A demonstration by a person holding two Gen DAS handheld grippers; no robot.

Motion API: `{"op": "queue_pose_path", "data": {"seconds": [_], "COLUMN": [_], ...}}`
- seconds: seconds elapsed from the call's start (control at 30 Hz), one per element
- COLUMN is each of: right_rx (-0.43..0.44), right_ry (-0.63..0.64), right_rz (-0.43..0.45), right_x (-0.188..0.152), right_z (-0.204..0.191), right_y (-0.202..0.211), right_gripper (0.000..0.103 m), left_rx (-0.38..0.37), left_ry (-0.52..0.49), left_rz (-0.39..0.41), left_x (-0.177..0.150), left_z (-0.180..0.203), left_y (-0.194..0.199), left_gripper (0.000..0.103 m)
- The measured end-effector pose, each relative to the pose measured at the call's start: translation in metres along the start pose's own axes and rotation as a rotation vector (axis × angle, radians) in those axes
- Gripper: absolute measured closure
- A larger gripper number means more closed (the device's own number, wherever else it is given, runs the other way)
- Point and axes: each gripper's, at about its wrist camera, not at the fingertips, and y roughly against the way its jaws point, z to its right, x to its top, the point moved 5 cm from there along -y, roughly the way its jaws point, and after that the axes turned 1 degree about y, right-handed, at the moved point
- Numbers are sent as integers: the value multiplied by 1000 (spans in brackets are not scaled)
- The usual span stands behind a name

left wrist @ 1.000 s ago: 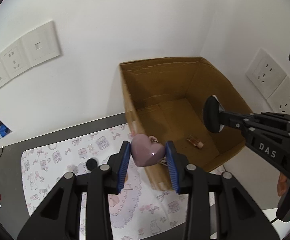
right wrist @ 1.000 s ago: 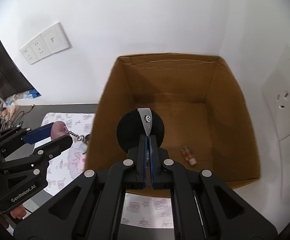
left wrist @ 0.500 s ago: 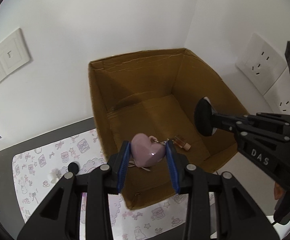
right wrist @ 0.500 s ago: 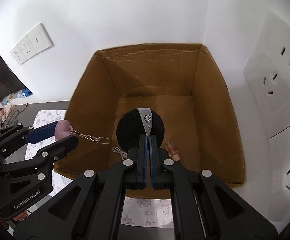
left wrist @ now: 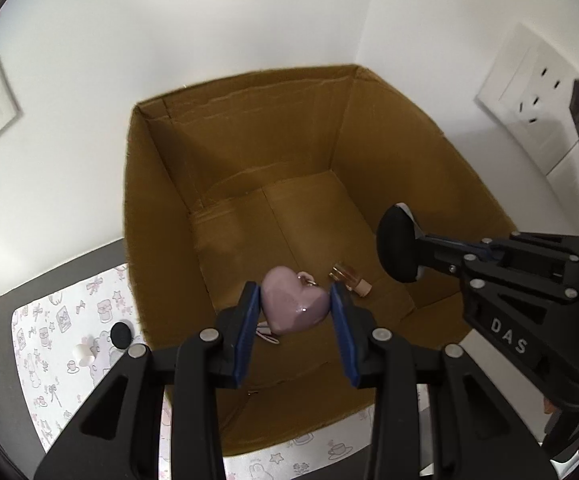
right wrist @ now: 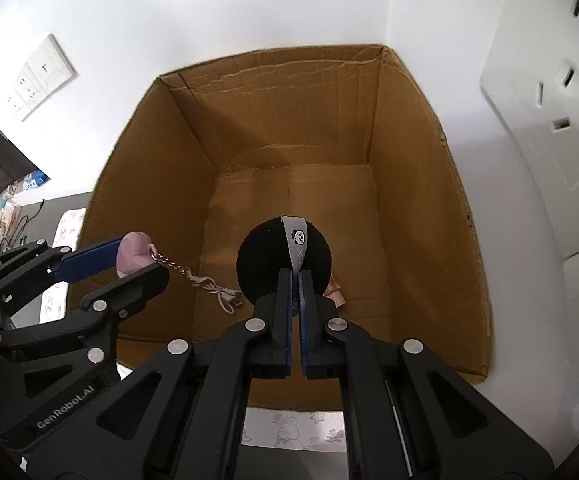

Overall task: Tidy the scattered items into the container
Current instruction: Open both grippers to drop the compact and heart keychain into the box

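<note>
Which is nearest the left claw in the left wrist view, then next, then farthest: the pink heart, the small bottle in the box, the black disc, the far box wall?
1. pink heart: clamped in the left claw.
2. small bottle: on the box floor, just right.
3. black disc: further right, in the right claw.
4. far box wall: at the back.

Bright even light, fisheye edges, sharp
</note>
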Motion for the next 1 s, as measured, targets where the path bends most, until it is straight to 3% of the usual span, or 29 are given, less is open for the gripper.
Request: {"op": "queue_pose_path", "data": {"seconds": [0.57,0.8,1.0], "right_rx": [9,2,-12], "right_ry": [10,-17,-5], "right_rz": [-113,-125,-114], "right_x": [-5,-3,0], "right_z": [9,18,17], "right_y": [-40,-45,-42], "right_gripper": [99,97,68], "left_rx": [3,4,10], "left_ry": [9,-7,-7], "left_rz": [-100,-93,-85], "left_x": [-9,-5,-8], "left_z": [-2,-2,-2], "left_y": [-45,-46,-37], "left_gripper": [67,67,67]}}
